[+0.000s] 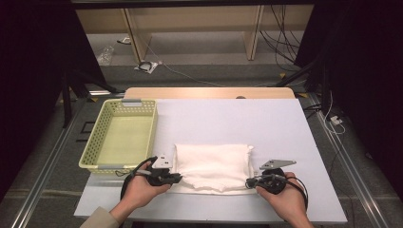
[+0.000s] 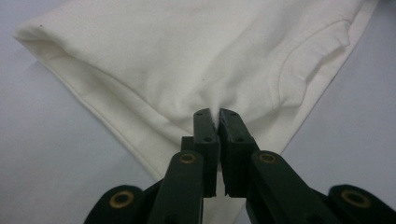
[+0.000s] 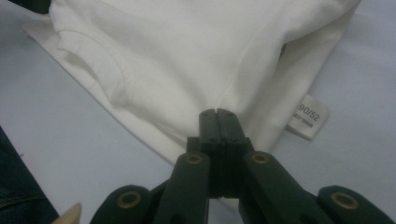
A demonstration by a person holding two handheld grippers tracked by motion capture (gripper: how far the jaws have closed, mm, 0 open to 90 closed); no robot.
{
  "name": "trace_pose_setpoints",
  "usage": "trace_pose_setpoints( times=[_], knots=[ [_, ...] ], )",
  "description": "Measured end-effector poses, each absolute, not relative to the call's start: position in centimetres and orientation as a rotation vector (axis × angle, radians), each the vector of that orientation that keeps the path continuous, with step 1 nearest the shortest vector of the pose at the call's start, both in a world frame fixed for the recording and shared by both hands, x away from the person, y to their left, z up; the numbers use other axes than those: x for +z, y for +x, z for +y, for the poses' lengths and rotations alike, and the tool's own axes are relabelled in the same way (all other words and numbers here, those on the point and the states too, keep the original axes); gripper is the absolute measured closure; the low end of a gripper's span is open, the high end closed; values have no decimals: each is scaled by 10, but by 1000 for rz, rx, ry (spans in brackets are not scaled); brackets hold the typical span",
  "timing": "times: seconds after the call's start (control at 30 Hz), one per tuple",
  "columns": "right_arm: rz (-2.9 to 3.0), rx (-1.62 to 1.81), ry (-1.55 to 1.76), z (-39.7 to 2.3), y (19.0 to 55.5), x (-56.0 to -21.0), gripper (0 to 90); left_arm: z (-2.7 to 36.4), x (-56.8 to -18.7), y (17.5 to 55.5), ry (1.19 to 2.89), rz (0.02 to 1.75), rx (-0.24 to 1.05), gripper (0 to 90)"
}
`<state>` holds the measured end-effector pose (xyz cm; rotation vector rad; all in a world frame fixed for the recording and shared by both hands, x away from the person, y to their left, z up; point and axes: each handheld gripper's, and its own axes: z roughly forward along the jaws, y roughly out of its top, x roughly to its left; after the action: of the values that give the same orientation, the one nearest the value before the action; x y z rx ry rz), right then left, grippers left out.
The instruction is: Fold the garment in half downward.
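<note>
A folded white garment lies on the white table near its front edge. My left gripper is at the garment's near left corner, and in the left gripper view it is shut on a pinch of the white cloth, which puckers at the tips. My right gripper is at the near right corner. In the right gripper view it is shut on the cloth's edge, next to a size label. A hand holds each gripper.
A pale yellow-green perforated basket stands on the table's left side, just behind my left gripper. White table surface stretches beyond the garment. Past the table's far edge are the floor, cables and wooden furniture legs.
</note>
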<state>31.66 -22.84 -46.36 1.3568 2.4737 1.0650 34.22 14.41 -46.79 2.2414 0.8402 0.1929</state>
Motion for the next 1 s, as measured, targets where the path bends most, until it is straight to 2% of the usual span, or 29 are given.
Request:
trace_pose_setpoints(
  times=[0.57,0.8,1.0],
  knots=[
    [2527,1029,1332,-226,315,-472,896,144,-476,341,2276,817,232,841],
    [2408,1126,1258,-232,313,-468,760,146,-474,337,2251,792,248,762],
    [2298,1211,1130,-233,314,-466,648,152,-470,338,2148,794,304,589]
  ],
)
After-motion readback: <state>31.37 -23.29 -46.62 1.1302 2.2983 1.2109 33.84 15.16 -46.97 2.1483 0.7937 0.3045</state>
